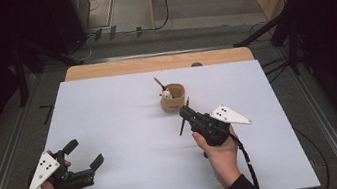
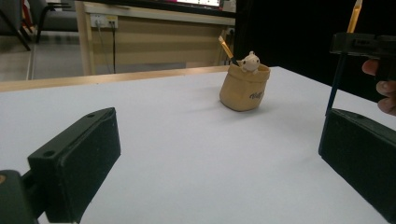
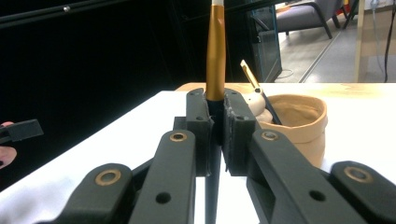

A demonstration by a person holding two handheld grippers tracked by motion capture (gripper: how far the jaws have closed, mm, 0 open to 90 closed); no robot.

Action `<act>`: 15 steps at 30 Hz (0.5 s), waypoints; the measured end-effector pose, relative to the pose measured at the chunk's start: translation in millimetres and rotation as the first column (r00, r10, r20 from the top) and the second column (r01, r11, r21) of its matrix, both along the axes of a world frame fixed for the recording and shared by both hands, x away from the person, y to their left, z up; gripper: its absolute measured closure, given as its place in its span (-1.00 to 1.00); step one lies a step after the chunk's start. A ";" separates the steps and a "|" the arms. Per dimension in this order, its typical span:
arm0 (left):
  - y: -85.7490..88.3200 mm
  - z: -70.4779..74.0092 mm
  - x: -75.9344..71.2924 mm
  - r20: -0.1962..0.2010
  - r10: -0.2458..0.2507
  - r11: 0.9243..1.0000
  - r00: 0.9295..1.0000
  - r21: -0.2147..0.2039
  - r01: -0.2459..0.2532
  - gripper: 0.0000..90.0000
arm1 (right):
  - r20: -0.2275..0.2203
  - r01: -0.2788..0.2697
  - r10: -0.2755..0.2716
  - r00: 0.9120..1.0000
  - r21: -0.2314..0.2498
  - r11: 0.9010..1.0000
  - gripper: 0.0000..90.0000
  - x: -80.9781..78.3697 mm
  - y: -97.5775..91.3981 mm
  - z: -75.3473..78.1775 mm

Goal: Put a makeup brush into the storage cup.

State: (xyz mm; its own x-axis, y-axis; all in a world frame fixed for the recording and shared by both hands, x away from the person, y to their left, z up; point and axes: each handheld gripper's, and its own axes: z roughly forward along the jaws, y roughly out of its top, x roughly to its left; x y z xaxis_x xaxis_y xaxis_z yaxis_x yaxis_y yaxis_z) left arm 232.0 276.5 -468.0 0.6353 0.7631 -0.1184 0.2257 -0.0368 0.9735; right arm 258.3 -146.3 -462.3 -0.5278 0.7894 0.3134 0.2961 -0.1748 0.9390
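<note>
Two grippers work here: the right gripper (image 3: 215, 135) clamps a slim black pen with a gold end (image 3: 215, 56), upright just beside the tan fabric cup (image 1: 173, 99); the left gripper (image 1: 84, 155) gapes wide, holding nothing, well apart.

The pen (image 3: 215, 56) in my right tongs (image 3: 215, 121) stands nearly upright: gold upper barrel, dark lower shaft, clamped mid-length, just beside the tan pouch-shaped holder (image 1: 173, 99) on the white bench (image 1: 128, 146).
</note>
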 end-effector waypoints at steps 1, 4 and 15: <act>0.6 -0.6 -0.1 0.000 -0.004 1.000 1.000 -0.002 0.004 -1.00 | 0.000 0.002 -0.002 1.000 -0.001 1.000 0.87 0.1 0.1 0.0; 1.9 -1.2 -0.8 0.005 0.000 1.000 1.000 0.009 0.000 -1.00 | 0.004 0.007 -0.007 1.000 -0.007 1.000 0.87 0.2 -0.5 0.4; 5.1 -4.0 0.8 0.002 0.012 1.000 1.000 0.002 -0.012 -1.00 | 0.030 0.030 -0.029 0.999 -0.019 0.999 0.87 4.9 -9.7 7.0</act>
